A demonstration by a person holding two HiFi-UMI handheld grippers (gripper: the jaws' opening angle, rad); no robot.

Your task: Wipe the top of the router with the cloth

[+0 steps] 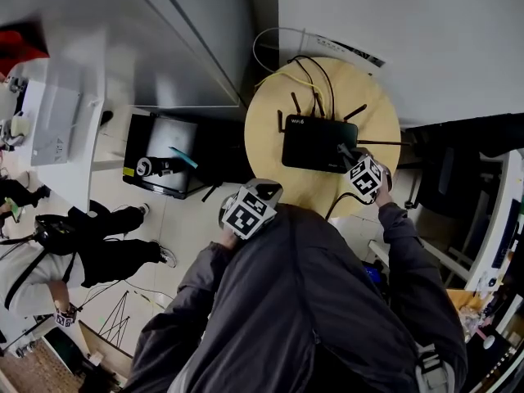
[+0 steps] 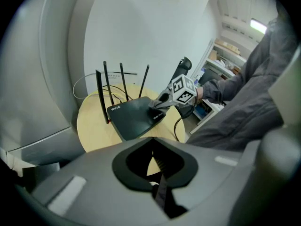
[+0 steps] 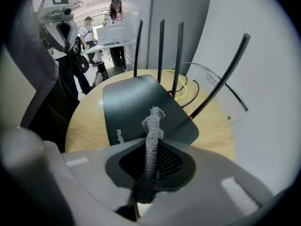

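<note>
Some cloth point(image 3: 151, 126) hidden inside right gripper point(image 3: 143, 187), above router point(image 3: 131, 102).

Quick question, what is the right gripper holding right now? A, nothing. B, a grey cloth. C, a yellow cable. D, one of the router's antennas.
B: the right gripper has its jaws shut on the grey cloth, whose free end reaches over the black router.

The router point(image 1: 319, 144) is black with white lettering, and its antennas point(image 3: 161, 51) are black too. The round counter point(image 1: 266, 129) is pale yellowish wood. The cloth point(image 3: 151, 135) is dark grey and knit-textured. A yellow cable point(image 3: 184, 92) lies at the far side. The cube point(image 2: 182, 90) on the grey right gripper point(image 2: 159, 104) bears black-and-white square markers.
</note>
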